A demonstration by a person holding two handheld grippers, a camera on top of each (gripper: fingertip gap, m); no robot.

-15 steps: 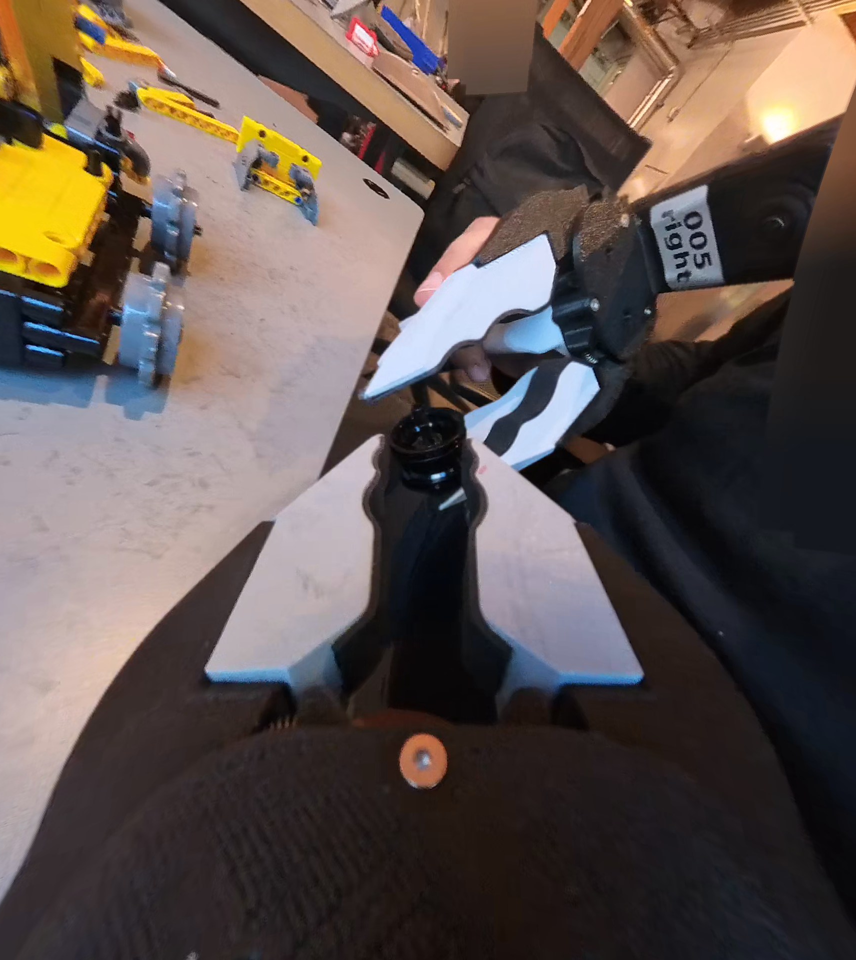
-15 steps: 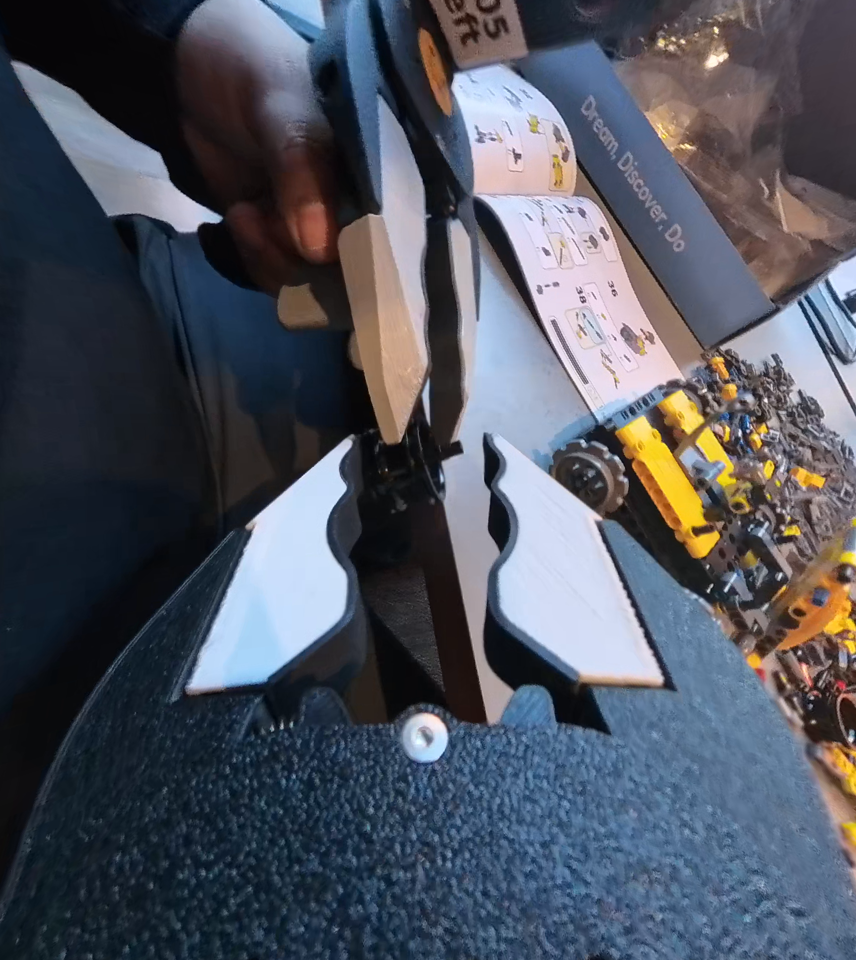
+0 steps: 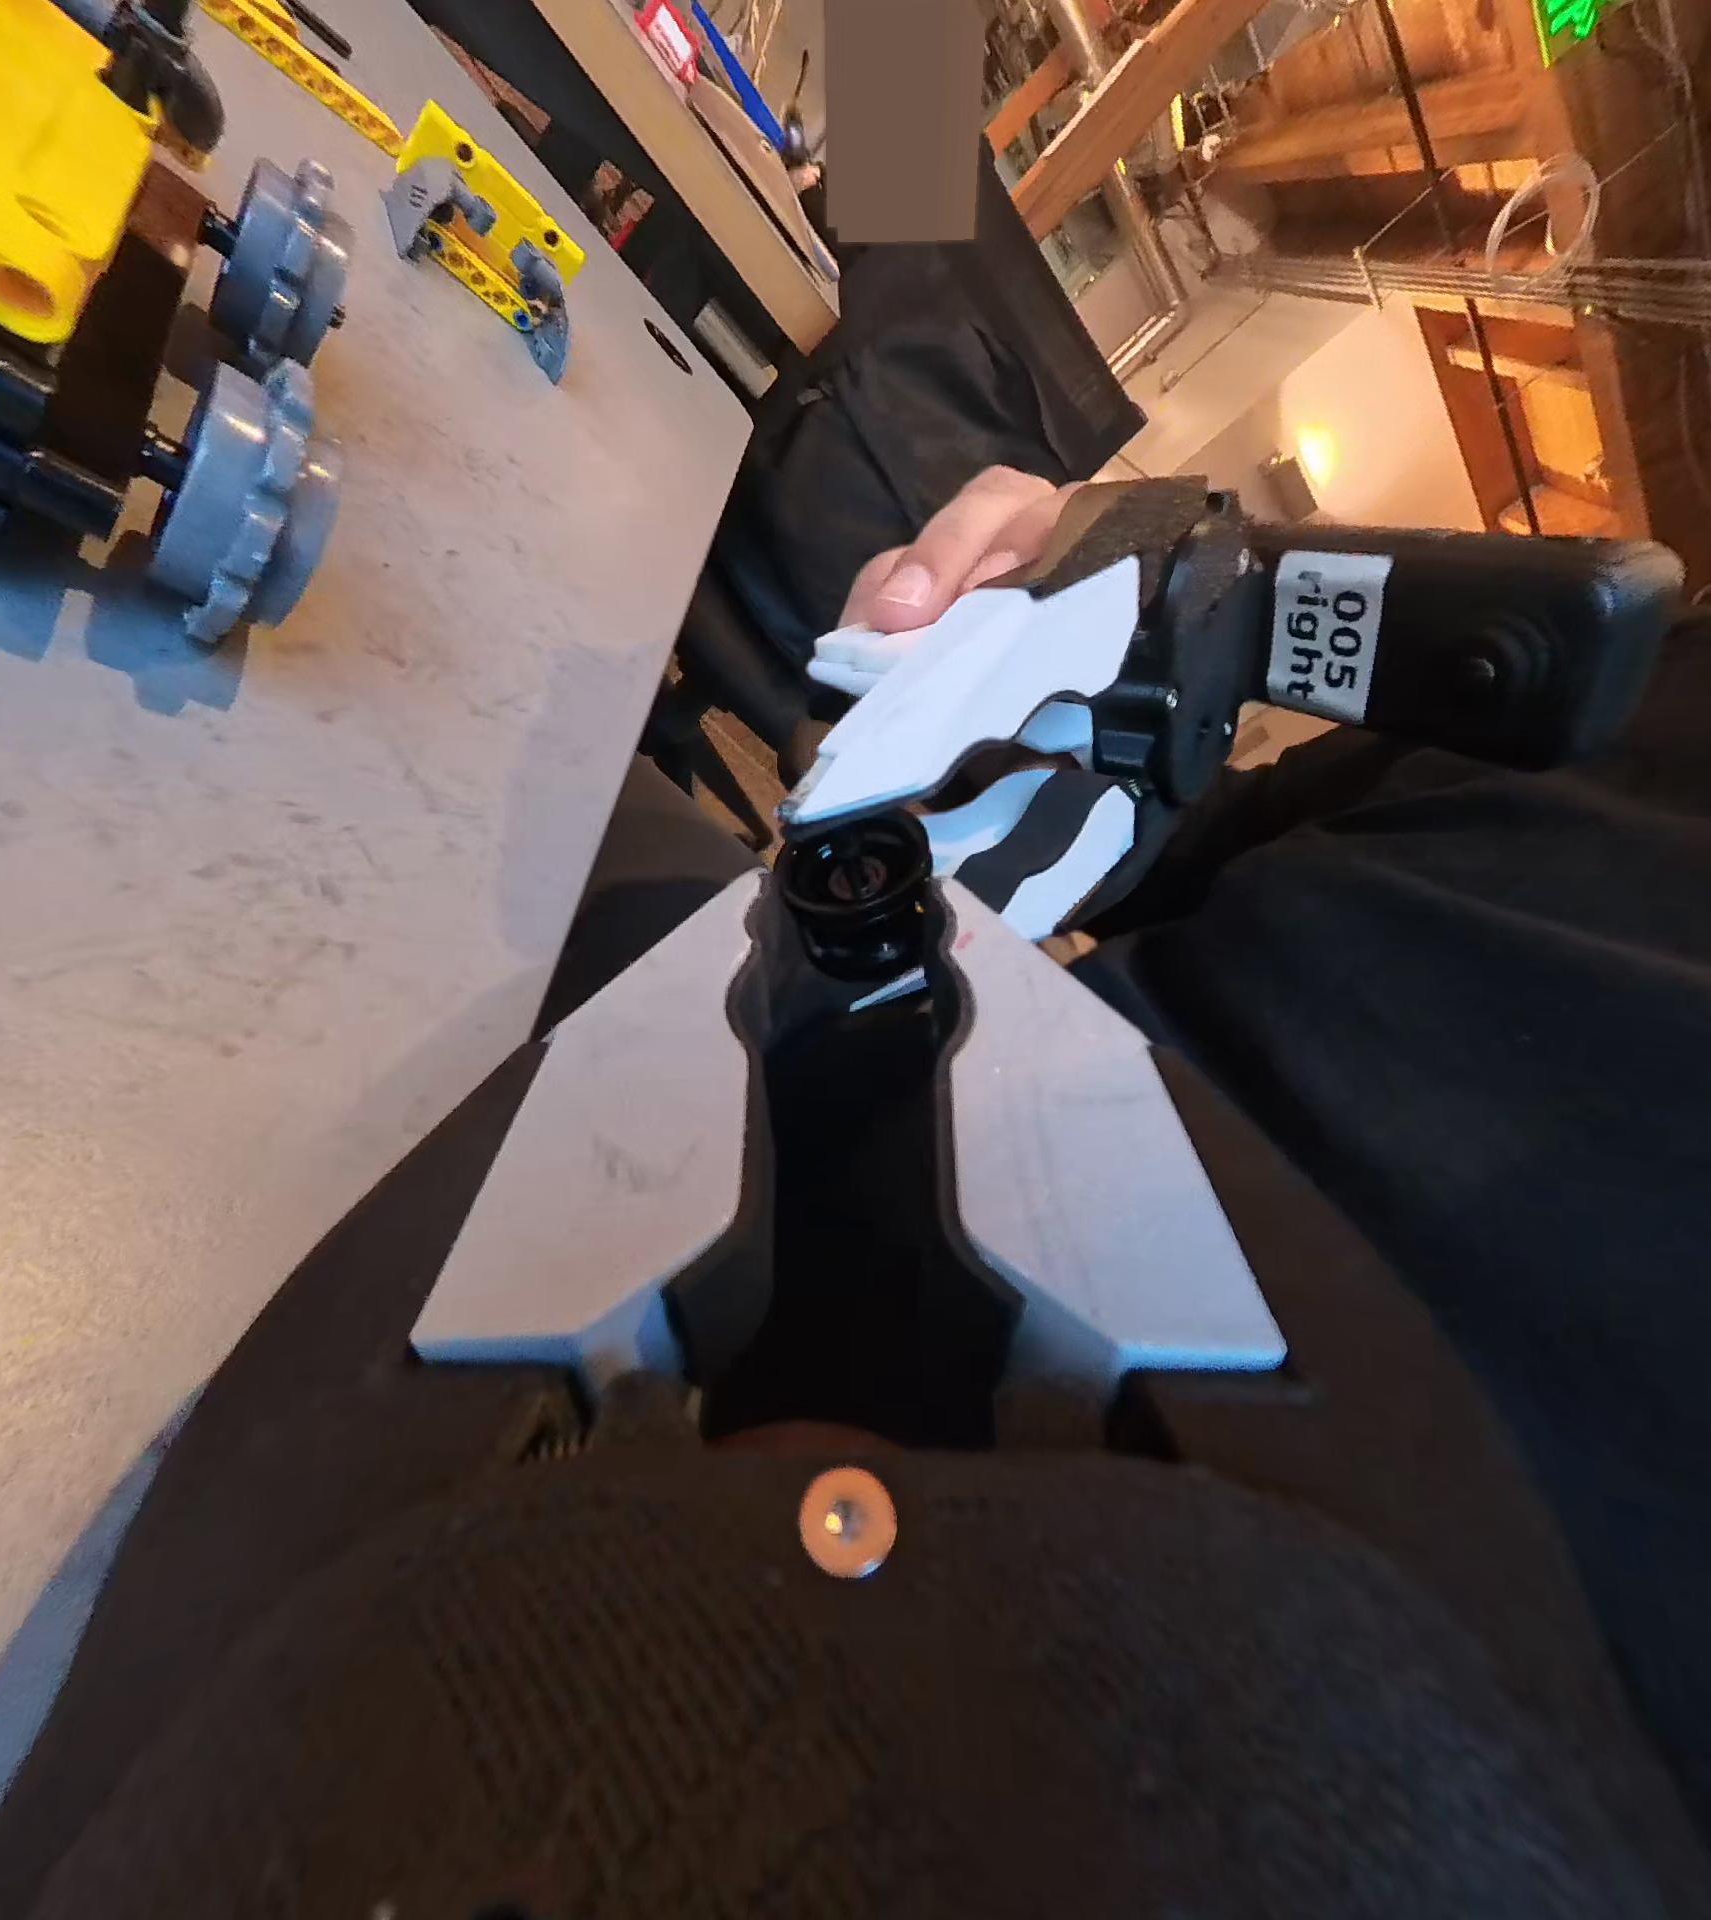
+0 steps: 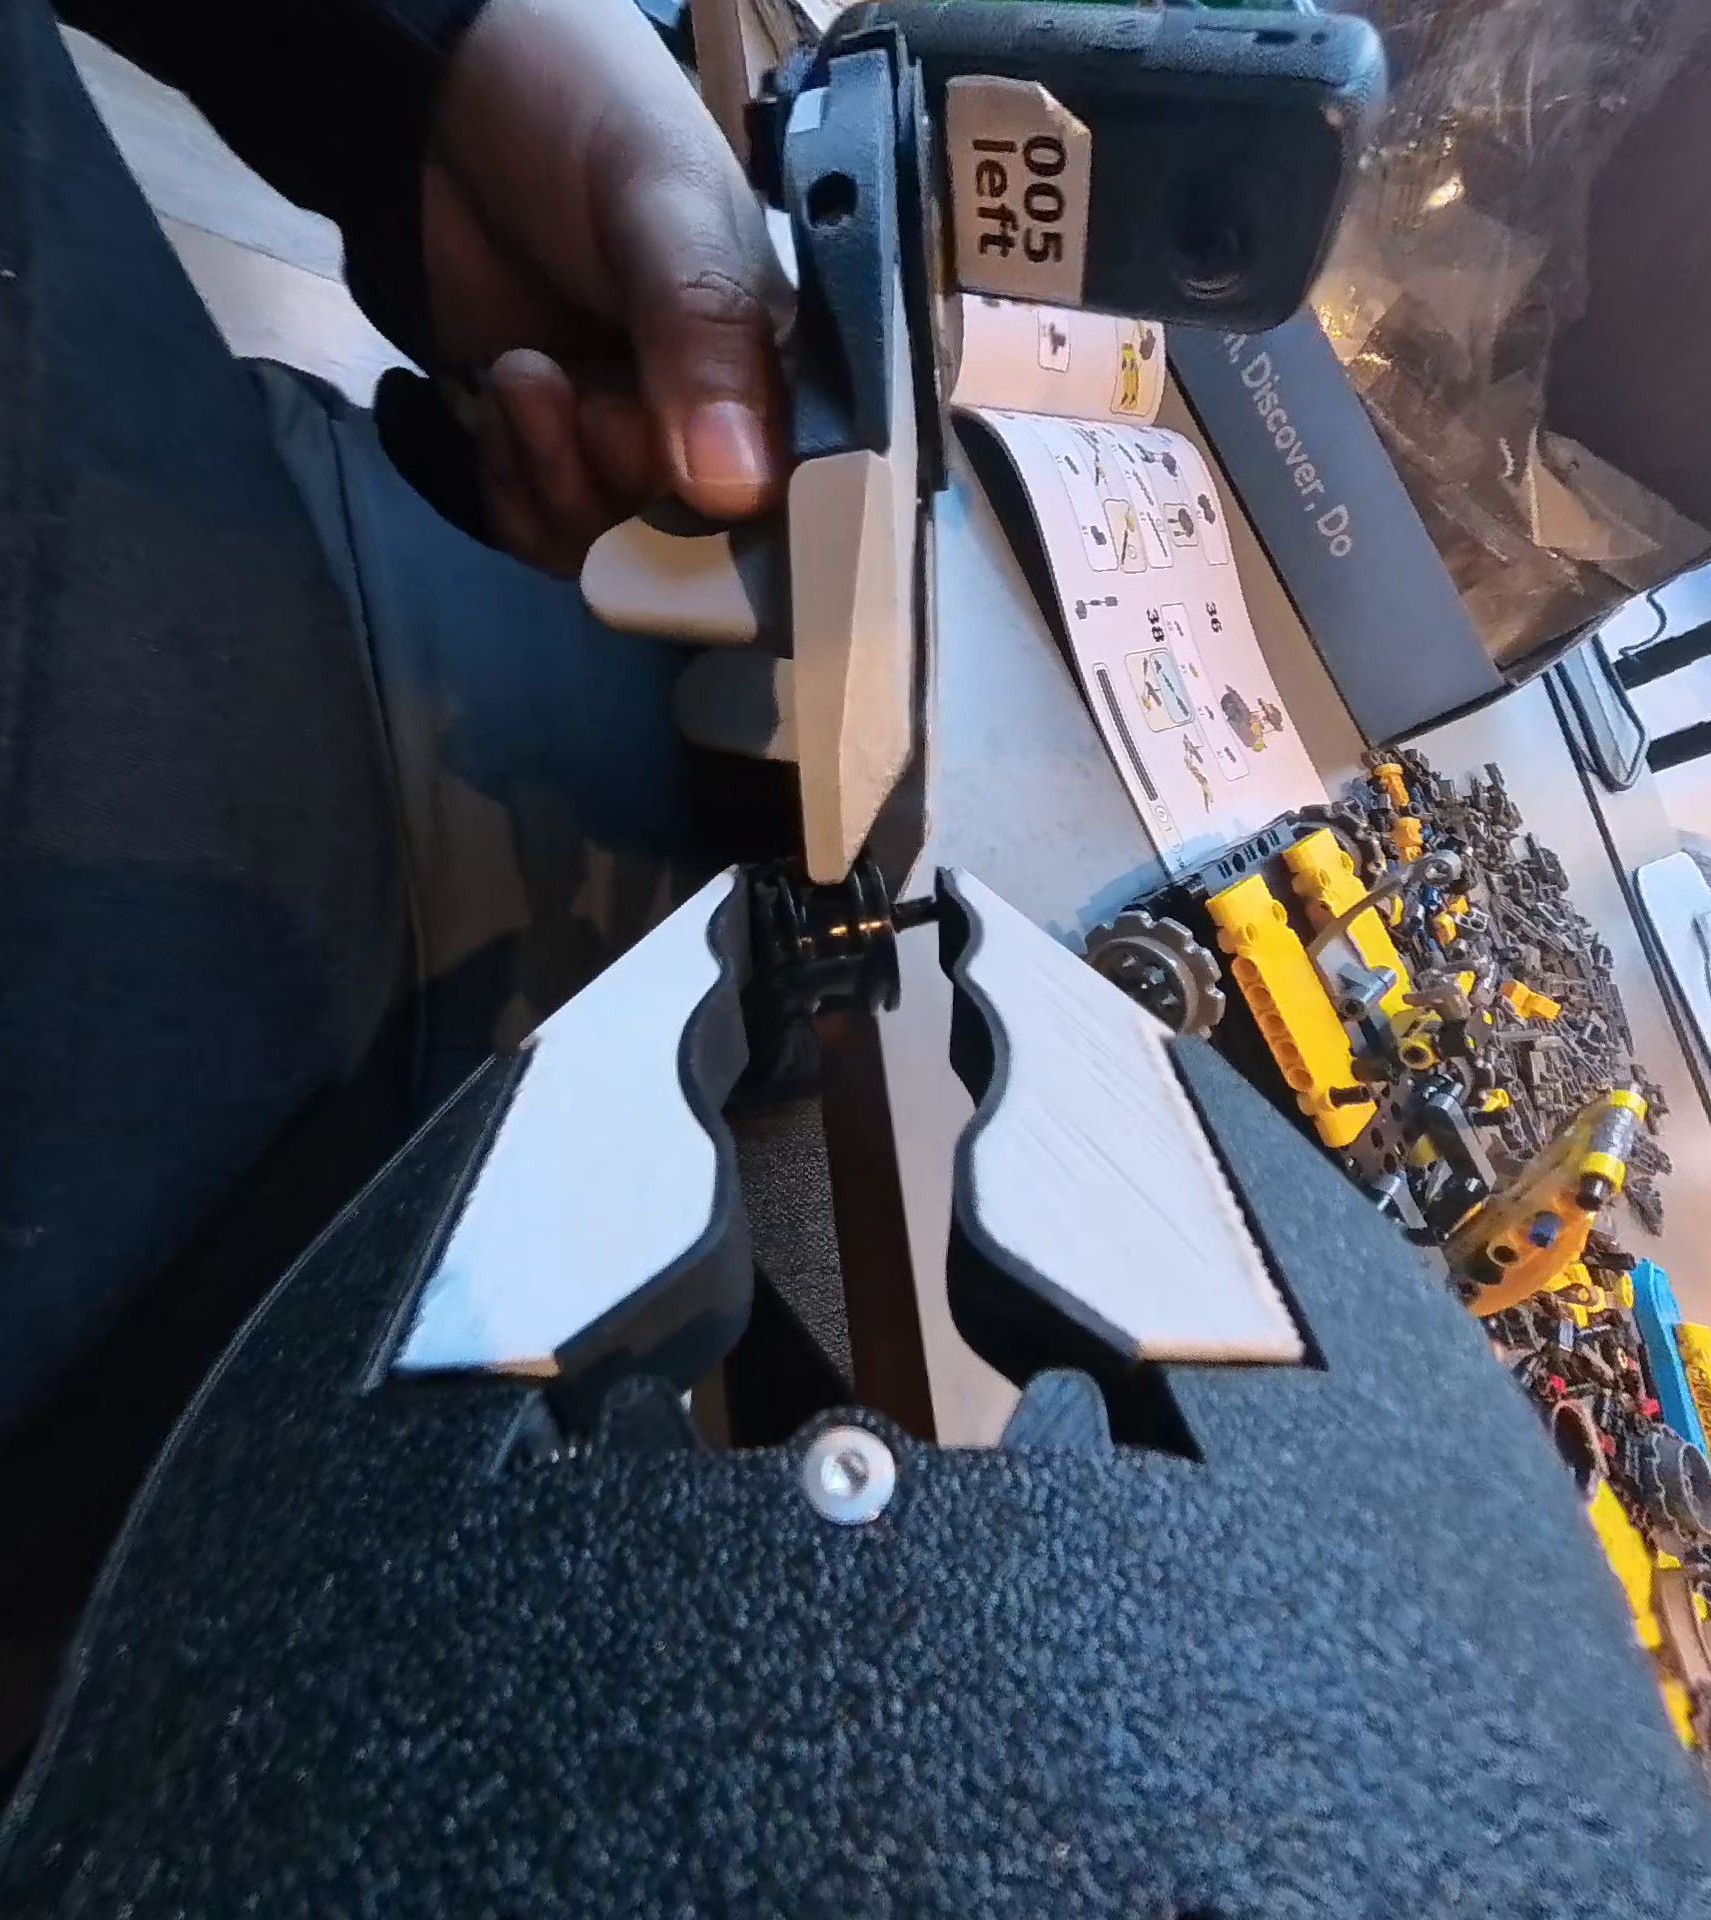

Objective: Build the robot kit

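Wheel hub (image 3: 856, 891) half-hidden between left hand-held gripper (image 3: 851, 914) fingers.

Work surface: a pale grey table (image 3: 238, 914) with a mottled finish and a small round hole near its far edge. Beyond it stands a second table (image 3: 685, 135) with a light wooden top. Background: timber beams (image 3: 1121, 114), metal pipework, and a warm lamp (image 3: 1310, 453) against a pale wall.
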